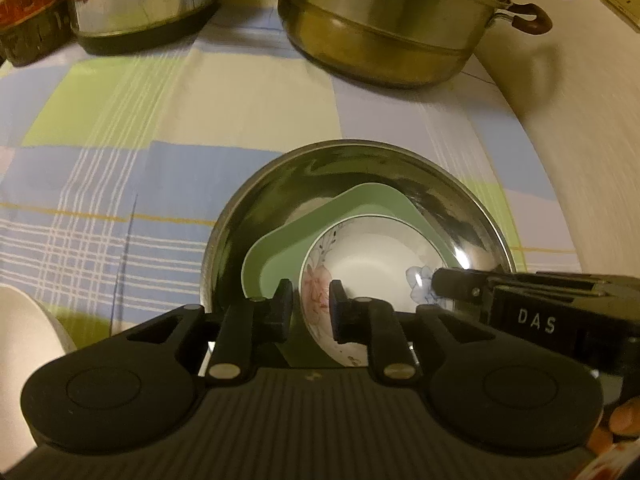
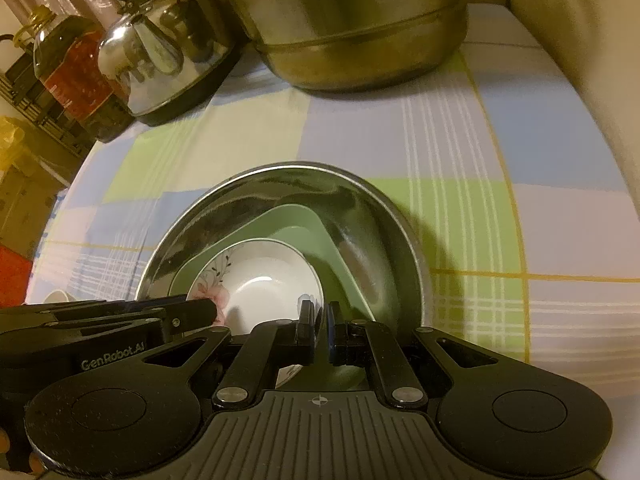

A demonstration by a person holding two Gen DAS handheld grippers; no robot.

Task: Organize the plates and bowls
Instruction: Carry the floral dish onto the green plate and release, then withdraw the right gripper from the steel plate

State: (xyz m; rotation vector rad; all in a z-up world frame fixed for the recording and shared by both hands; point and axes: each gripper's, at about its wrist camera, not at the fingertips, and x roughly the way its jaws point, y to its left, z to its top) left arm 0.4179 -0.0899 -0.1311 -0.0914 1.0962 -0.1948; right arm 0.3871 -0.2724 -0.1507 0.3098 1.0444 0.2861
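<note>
A steel bowl (image 1: pixel 360 160) stands on the checked tablecloth. A green squarish dish (image 1: pixel 372 200) sits inside it, and a white floral bowl (image 1: pixel 372 264) sits inside the green dish. My left gripper (image 1: pixel 311 308) is shut on the floral bowl's left rim. My right gripper (image 2: pixel 322 328) is shut on the same bowl's right rim (image 2: pixel 316 280). In the right wrist view the steel bowl (image 2: pixel 288 176), the green dish (image 2: pixel 296 220) and the floral bowl (image 2: pixel 260 268) show nested the same way. Each gripper shows in the other's view.
A large steel steamer pot (image 1: pixel 400 20) stands at the back. A steel kettle (image 2: pixel 160 52) and an oil bottle (image 2: pixel 68 60) stand at the back left. A white object (image 1: pixel 24 328) lies at the left. A cream wall (image 1: pixel 580 120) borders the right side.
</note>
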